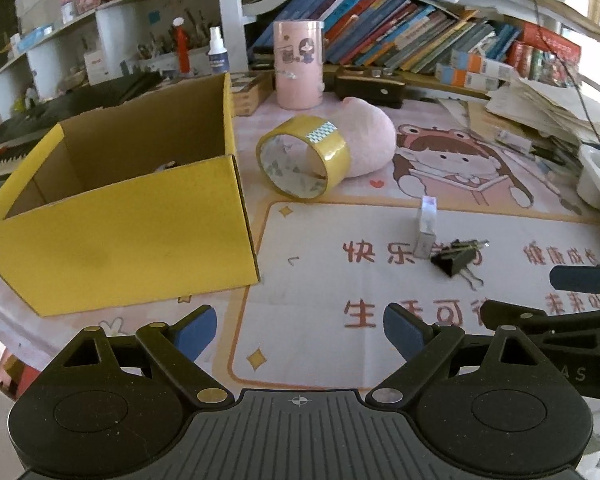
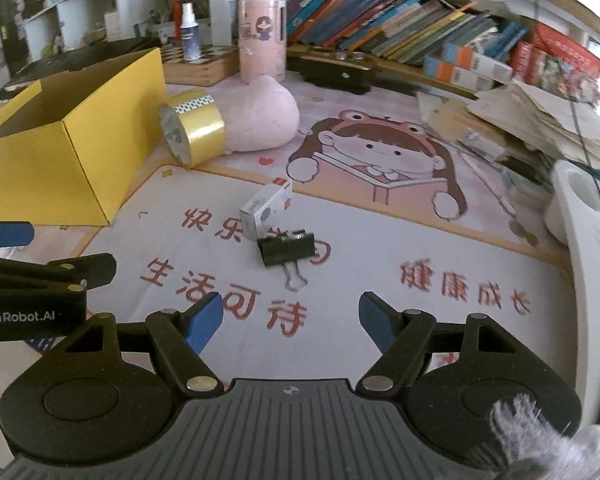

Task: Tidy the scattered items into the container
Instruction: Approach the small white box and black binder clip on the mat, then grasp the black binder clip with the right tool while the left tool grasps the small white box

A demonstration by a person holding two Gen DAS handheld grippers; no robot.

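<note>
Both tongs are seen released and empty above the tabletop: the left tongs (image 1: 298, 330) spread wide, the right tongs (image 2: 290, 320) somewhat narrower, nothing between them. The yellow box (image 1: 140, 232) is taken as landmark. Just right of it the tape roll (image 1: 302, 158) stands on edge against a pink plush (image 1: 370, 142); further right and nearer the camera, a small white carton (image 2: 266, 210) touches a black binder clip (image 2: 286, 248). A grab at the clip could nudge the carton aside; the roll could probably roll off if bumped.
</note>
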